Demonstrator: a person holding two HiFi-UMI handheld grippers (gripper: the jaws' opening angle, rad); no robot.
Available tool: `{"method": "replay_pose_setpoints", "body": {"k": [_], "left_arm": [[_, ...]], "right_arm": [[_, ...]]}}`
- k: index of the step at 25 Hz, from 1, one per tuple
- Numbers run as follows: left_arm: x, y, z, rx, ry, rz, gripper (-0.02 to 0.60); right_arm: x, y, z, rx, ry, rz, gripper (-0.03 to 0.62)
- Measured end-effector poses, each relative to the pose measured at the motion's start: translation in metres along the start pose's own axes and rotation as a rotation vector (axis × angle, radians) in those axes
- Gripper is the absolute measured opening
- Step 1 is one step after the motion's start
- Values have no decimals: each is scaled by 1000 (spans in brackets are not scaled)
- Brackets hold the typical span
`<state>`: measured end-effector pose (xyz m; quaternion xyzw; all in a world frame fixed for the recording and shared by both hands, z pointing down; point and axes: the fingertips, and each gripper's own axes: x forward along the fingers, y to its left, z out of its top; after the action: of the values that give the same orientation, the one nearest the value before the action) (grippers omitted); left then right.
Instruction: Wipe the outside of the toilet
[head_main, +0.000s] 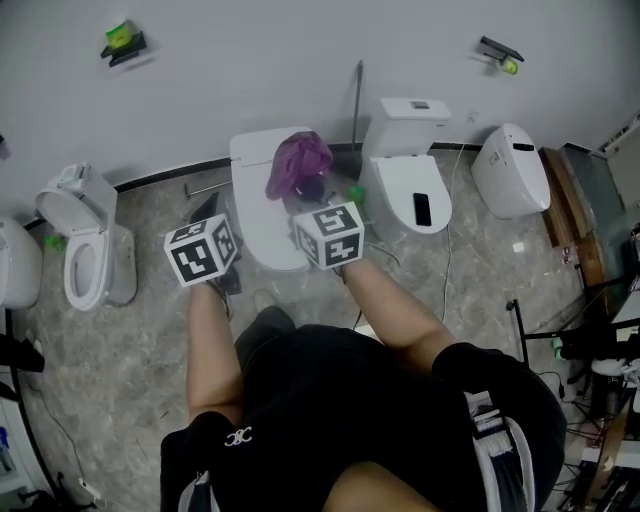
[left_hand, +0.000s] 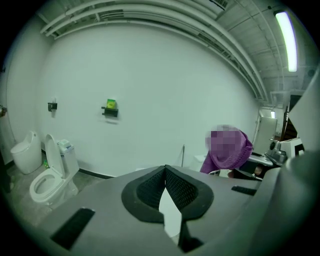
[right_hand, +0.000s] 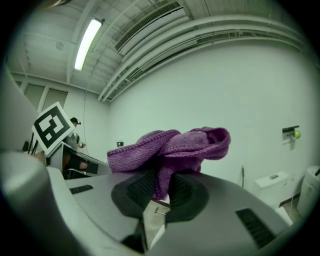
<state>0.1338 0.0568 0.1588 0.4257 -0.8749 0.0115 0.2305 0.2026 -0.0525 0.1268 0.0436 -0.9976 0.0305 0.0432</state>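
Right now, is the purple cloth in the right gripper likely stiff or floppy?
Probably floppy: the purple cloth bunches and folds over the right gripper. Likely light: one pinched fold holds it up. Its knitted surface probably won't slip.

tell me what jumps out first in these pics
The purple cloth stands out most, pinched in the right gripper over the closed white toilet in front of the person. The left gripper is shut on nothing beside it. An open toilet stands by the wall at the far left.
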Motion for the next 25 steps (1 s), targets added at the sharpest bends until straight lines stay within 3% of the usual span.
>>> {"method": "replay_pose_setpoints", "body": {"k": [4, 11, 19, 25], "left_arm": [[57, 36, 5, -27, 28, -1, 9], [149, 109, 19, -99, 97, -45, 9], [220, 186, 34, -153, 115, -17, 9], [259, 206, 18, -158, 175, -3, 9]], "right_arm": [[58, -15, -11, -29, 21, 20, 48], [177, -27, -40, -33, 152, 16, 48], [279, -31, -88, -49, 327, 95, 48], [326, -49, -145, -91, 509, 183, 48]]}}
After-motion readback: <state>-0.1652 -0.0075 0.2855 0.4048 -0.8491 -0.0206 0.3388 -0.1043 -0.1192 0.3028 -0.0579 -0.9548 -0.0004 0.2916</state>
